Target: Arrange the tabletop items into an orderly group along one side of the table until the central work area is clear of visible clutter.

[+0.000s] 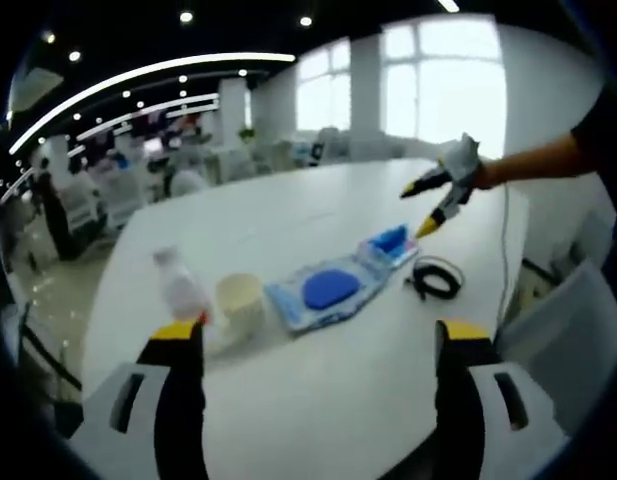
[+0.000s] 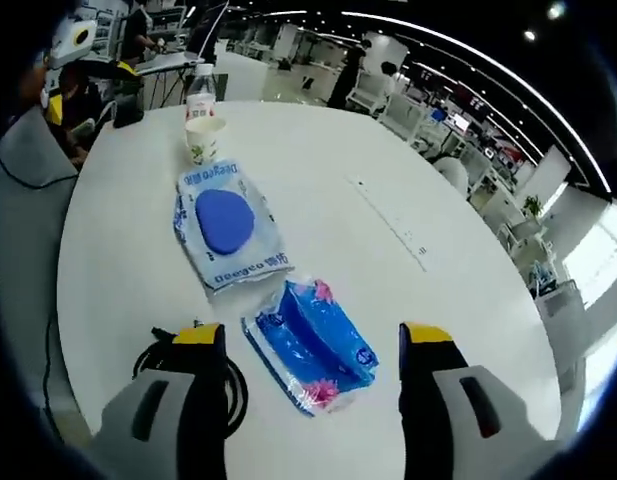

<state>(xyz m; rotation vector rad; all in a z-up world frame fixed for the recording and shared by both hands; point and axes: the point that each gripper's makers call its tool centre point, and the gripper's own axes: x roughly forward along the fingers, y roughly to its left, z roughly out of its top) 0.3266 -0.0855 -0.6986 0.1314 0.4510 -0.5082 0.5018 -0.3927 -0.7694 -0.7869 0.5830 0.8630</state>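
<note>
- Along the bottom of the left gripper view, my left gripper (image 1: pixel 323 345) hangs above the near part of the white table (image 1: pixel 318 400), its two yellow-tipped jaws spread wide with nothing between them.
- Just past the left jaw I see a clear plastic bottle (image 1: pixel 181 287) and a paper cup (image 1: pixel 241 303) side by side, then a wet-wipe pack (image 1: pixel 323 293) with a round blue lid, then a small blue packet (image 1: pixel 388 244) touching its far end.
- A coiled black cable (image 1: pixel 435 278) lies just beside the small blue packet, on its right.
- Farther back, a bare forearm reaches in from the right edge, holding my right gripper (image 1: pixel 426 210) tilted downward above the small blue packet; its jaws stand apart and hold nothing.
- Turning to the right gripper view, I look down between that gripper's (image 2: pixel 313 335) wide-open jaws at the small blue packet (image 2: pixel 313 345), which lies flat on the table (image 2: pixel 438 230), untouched.
- The cable (image 2: pixel 233 385) sits behind the left jaw.
- Beyond come the wet-wipe pack (image 2: pixel 226 225), the cup (image 2: pixel 205 138) and the bottle (image 2: pixel 200 90), in a row.
</note>
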